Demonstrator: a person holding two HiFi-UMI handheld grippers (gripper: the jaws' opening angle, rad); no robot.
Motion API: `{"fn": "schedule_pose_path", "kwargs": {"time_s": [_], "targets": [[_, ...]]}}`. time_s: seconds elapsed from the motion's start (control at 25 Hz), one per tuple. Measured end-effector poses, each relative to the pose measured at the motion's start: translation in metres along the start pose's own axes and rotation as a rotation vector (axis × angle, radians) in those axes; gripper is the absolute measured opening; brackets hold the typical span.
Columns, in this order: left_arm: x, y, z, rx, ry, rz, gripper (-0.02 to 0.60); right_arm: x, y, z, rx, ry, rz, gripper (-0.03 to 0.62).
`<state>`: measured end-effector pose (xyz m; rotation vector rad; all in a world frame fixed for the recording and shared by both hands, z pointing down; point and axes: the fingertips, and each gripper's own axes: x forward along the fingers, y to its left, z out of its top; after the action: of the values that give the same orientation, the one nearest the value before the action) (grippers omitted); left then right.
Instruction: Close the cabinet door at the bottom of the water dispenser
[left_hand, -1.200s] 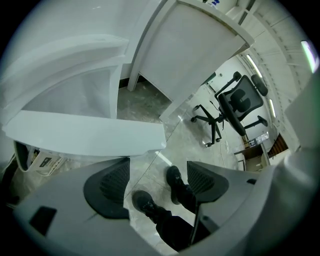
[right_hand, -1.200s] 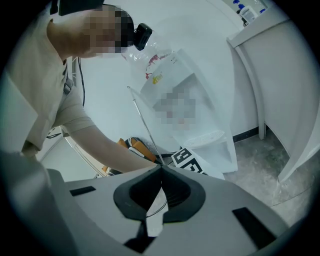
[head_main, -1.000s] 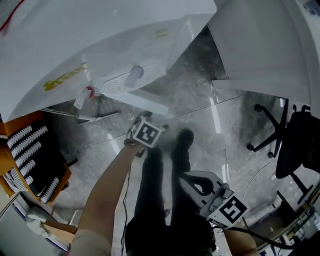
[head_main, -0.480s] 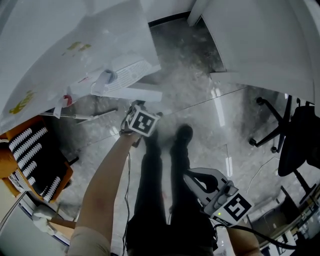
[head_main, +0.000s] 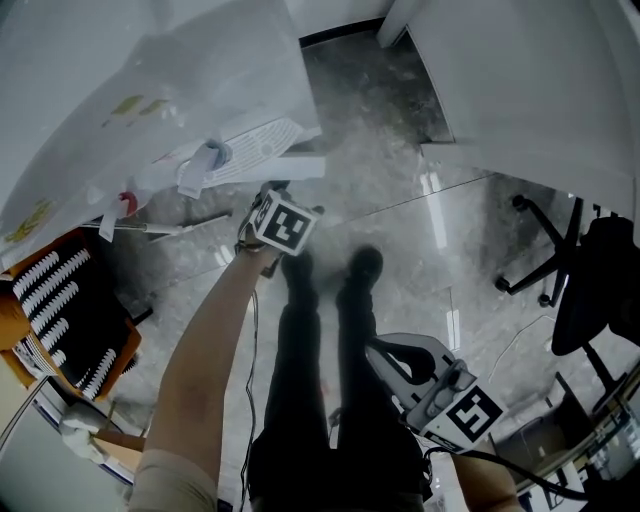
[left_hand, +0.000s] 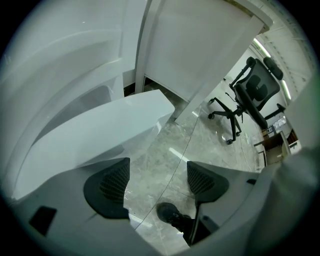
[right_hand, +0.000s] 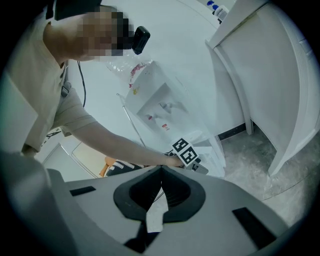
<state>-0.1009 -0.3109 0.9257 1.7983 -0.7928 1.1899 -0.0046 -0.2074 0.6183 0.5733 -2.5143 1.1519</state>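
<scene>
The white water dispenser (head_main: 150, 90) fills the upper left of the head view, seen from above. Its low cabinet door (head_main: 290, 168) juts out over the floor as a white slab. My left gripper (head_main: 270, 195) reaches to that door at arm's length, its marker cube on top. In the left gripper view the jaws (left_hand: 157, 182) stand open with nothing between them, and the door panel (left_hand: 100, 130) lies just beyond the left finger; contact cannot be told. My right gripper (head_main: 375, 352) hangs low by the person's legs, shut (right_hand: 161, 171) on nothing, and faces the dispenser (right_hand: 160, 107).
A black office chair (head_main: 570, 270) stands at the right on the grey marble floor. A white partition (head_main: 520, 80) rises at the upper right. An orange crate (head_main: 20, 310) with black-and-white items sits at the left. The person's shoes (head_main: 365, 268) are just below the door.
The left gripper has moved up and left toward the dispenser, and the door slab has swung in closer to the dispenser's body. The right gripper has stayed low.
</scene>
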Motion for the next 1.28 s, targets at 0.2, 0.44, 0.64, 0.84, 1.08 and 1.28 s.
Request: {"fn": "schedule_pose_path", "kwargs": {"time_s": [0.2, 0.44, 0.64, 0.84, 1.08, 1.28], "targets": [[0.0, 0.01, 0.007, 0.018, -0.012, 0.016, 0.329, 0.004, -0.002, -0.005, 0.011, 0.019, -0.01, 0.008], [0.003, 0.016, 0.012, 0.026, -0.023, 0.039, 0.33, 0.003, -0.007, -0.004, 0.026, 0.001, -0.018, 0.008], [0.005, 0.021, 0.016, 0.062, -0.019, 0.053, 0.33, 0.001, -0.01, -0.007, 0.03, 0.006, -0.026, 0.008], [0.006, 0.029, 0.02, 0.076, -0.024, 0.087, 0.33, -0.001, -0.011, -0.005, 0.036, -0.001, -0.026, 0.008], [0.01, 0.037, 0.023, 0.093, -0.025, 0.125, 0.33, -0.004, -0.013, -0.005, 0.044, -0.011, -0.034, 0.008], [0.015, 0.043, 0.026, 0.101, -0.018, 0.141, 0.33, -0.006, -0.013, -0.01, 0.044, -0.001, -0.029, 0.008]]}}
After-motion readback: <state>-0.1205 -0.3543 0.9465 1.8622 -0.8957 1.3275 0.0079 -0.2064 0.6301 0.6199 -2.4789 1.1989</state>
